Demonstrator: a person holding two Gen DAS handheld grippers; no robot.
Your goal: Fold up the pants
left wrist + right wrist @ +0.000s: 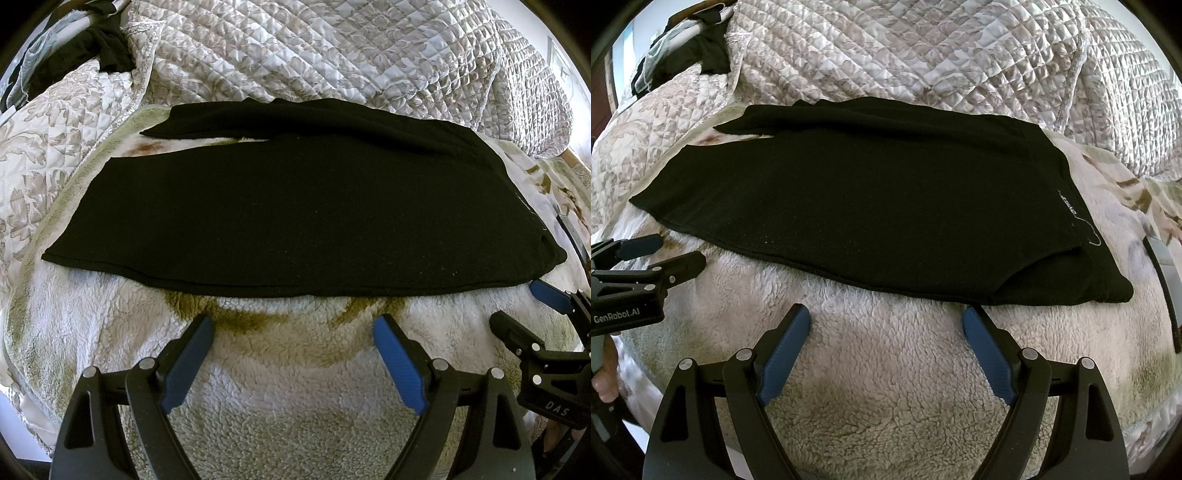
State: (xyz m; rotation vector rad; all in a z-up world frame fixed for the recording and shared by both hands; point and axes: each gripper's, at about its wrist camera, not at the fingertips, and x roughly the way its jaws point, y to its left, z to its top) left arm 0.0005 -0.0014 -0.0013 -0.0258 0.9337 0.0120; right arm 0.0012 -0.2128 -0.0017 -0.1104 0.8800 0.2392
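Black pants [295, 206] [868, 195] lie flat on a white fleece blanket [295, 369] [886, 369], waistband to the right and legs running left. The far leg splits slightly from the near one at the left end. My left gripper [293, 321] is open just short of the pants' near edge, with nothing between its fingers. It also shows at the left of the right wrist view, where the left gripper [680, 249] sits near the leg hem. My right gripper [885, 313] is open by the near edge below the waistband; in the left wrist view the right gripper [514, 302] appears at the right.
A quilted floral bedspread [332, 55] [923, 55] rises behind the pants. A dark garment [107, 48] [713, 48] lies at the far left corner. A hand [605, 384] holds the left gripper's handle. A grey strip [1167, 266] runs along the bed's right edge.
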